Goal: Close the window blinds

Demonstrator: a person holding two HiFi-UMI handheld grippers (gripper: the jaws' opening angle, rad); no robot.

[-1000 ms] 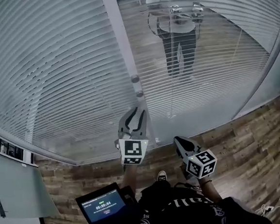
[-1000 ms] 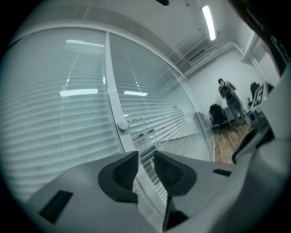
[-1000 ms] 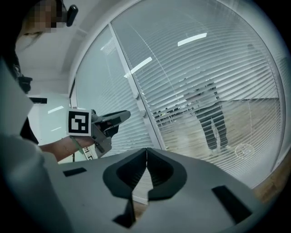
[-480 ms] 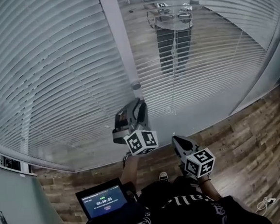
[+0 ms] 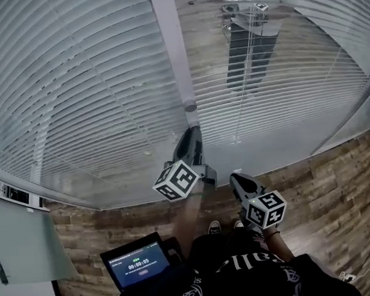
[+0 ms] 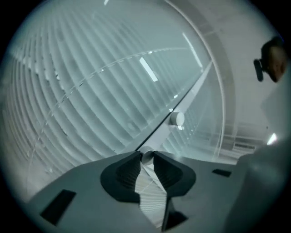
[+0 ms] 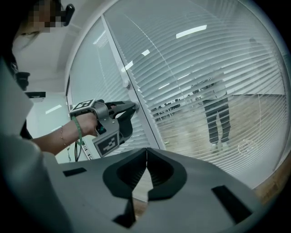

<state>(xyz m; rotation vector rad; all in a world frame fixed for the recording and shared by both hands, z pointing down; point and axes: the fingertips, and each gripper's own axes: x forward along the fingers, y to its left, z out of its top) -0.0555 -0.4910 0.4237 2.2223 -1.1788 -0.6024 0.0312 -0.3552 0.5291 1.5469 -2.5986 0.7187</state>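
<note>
Pinched lower knob (image 6: 146, 157) at tips of left gripper (image 5: 193, 134), jaws just drawn in around it. Stuck out from upright post (image 5: 170, 42) between blinds (image 5: 89, 88), straight ahead. Hung right gripper (image 7: 146, 154) lower, farther off, jaws together, empty.

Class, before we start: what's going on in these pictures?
A person stands at a glass wall with slatted blinds. The left gripper has just been closing on the lower round knob on the frame post and now pinches it. The right gripper hangs lower, shut and empty. The slats are not yet shut flat.
</note>
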